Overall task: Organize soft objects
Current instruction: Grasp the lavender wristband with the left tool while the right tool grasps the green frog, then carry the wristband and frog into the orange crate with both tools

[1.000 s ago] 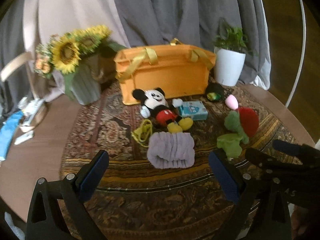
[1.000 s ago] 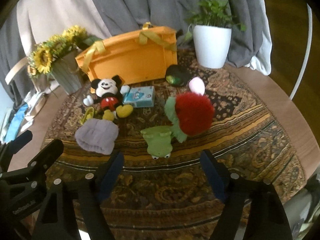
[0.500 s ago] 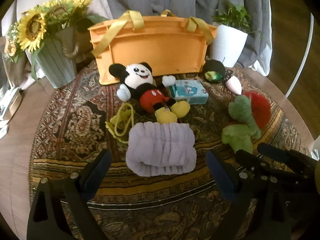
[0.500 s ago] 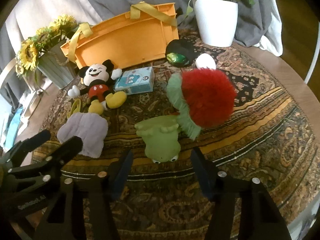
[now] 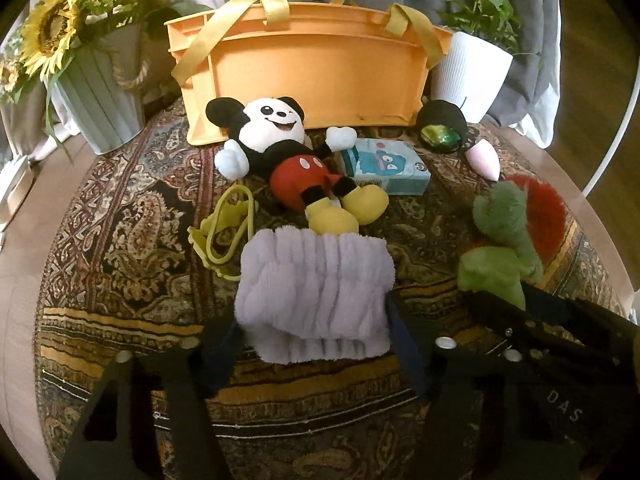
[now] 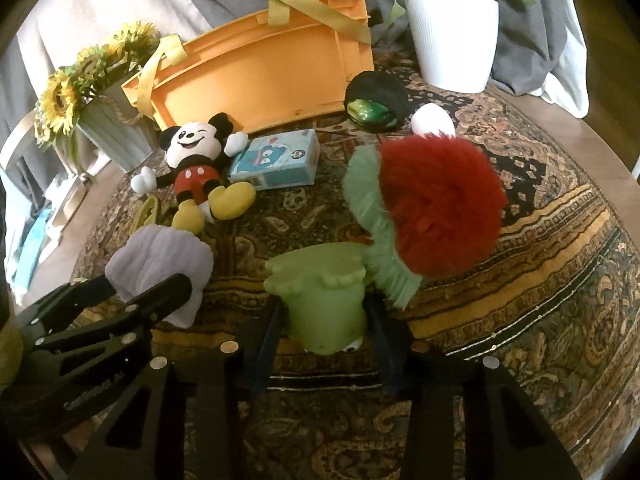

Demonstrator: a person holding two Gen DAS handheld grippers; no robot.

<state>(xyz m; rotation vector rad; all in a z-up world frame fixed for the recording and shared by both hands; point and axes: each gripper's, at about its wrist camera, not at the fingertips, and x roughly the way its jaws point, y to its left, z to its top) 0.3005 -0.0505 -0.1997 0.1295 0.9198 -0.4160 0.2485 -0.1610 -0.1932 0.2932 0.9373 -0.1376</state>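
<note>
A patterned, paisley-woven rug [image 5: 120,248] covers the round table, with a rigid orange plastic crate with yellow fabric handles [image 5: 312,76] at its far edge. Only the right wrist view shows the full round mass of the shaggy red-and-green plush [image 6: 436,204]; from the left wrist it is a sliver at the frame's right edge. Only the left wrist view lays out the thin yellow cord [image 5: 228,236] looped beside the black, white and red mouse plush doll [image 5: 288,156]. A small blue cardboard box printed with a cartoon face [image 5: 386,164] lies at the doll's raised hand. The left gripper [image 5: 314,340] has just been closing and now presses both pads on the ribbed, fluffy lilac towel roll [image 5: 316,300], which lies near the rug's front edge. The right gripper [image 6: 324,330] has likewise been closing and clamps the smooth, soft green frog toy [image 6: 320,300], beside the red plush. A second ago both tongs stood wide apart, well short of the towel and frog, which now fill the lower frames.
</note>
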